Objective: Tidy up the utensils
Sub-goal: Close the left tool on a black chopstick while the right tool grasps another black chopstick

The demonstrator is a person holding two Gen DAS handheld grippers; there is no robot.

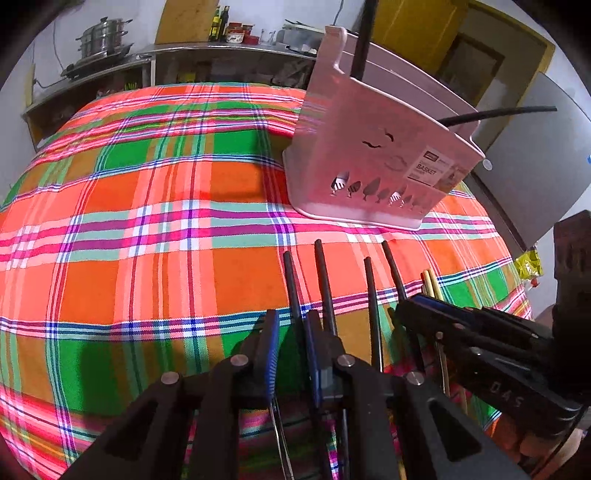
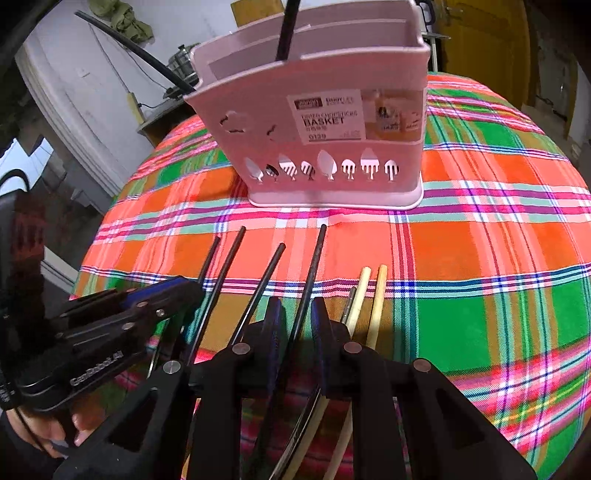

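Left jaws: the left gripper (image 1: 291, 332) has its jaws nearly together, a narrow gap between the blue pads; a black chopstick (image 1: 295, 291) runs up through that gap, and the pads seem to pinch it, though the contact itself is hard to make out.
Right jaws: the right gripper (image 2: 297, 321) also has its jaws drawn close, with another black chopstick (image 2: 310, 280) passing between the pads; it looks clamped.
Basket: a pink chopstick basket (image 2: 332, 110) stands upright on the desk (image 2: 480, 258), which is covered by a bright plaid cloth (image 1: 147, 221). Its label reads "BASKET".
In the basket: one dark handle (image 2: 286, 33) stands up from an inner compartment, and a long black curved handle (image 2: 140, 55) leans out over the basket's end.
Before the basket: more black chopsticks (image 2: 266, 280) lie fanned on the cloth on the near side of the basket, tips pointing toward it, well short of its base.
Pale sticks: two light wooden chopsticks (image 2: 369, 306) lie side by side at the end of that row, just beside the right gripper.
Beyond the basket: a shelf (image 1: 184, 51) with a steel steamer pot (image 1: 103, 37) and bottles.
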